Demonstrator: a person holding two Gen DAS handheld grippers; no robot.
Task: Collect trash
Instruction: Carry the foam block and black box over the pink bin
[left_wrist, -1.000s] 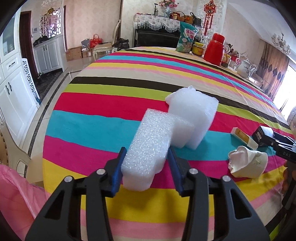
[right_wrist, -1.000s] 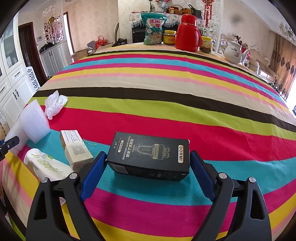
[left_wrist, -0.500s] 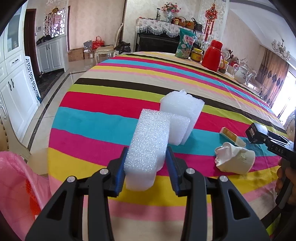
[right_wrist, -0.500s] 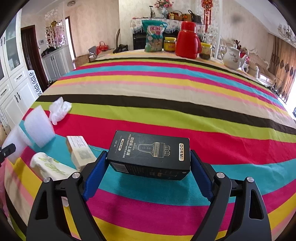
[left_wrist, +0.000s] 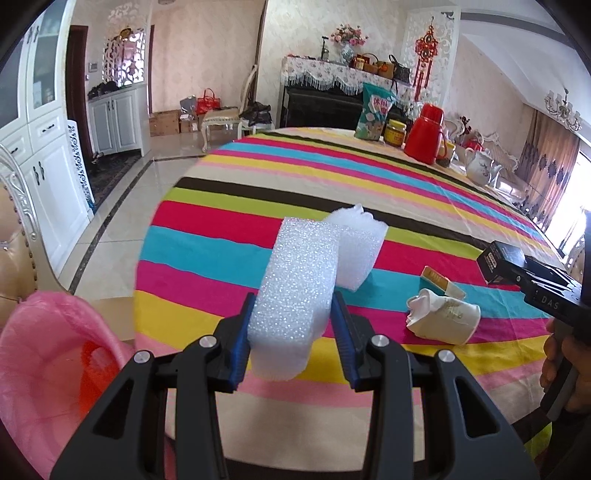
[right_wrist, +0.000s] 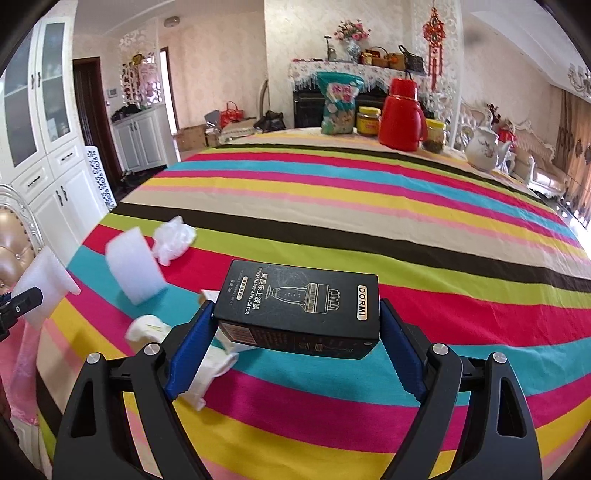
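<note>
The left gripper (left_wrist: 291, 325) grasps a white foam block (left_wrist: 295, 295) above the desk (left_wrist: 207, 236), and the right gripper (right_wrist: 295, 332) clenches a black box (right_wrist: 299, 306). The soft foam may slip when tilted toward the pink bag (left_wrist: 44, 369). The foam's long axis points forward, away from the fingers; the box lies crosswise.

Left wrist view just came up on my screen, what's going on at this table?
A person is clearing trash off the striped tablecloth with tongs in each hand. The left tongs are clamped on a white foam block, lifted off the table near the pink trash bag. The right tongs grip a black box, also raised. A second foam piece, a crumpled paper cup and a small carton lie on the cloth.
</note>
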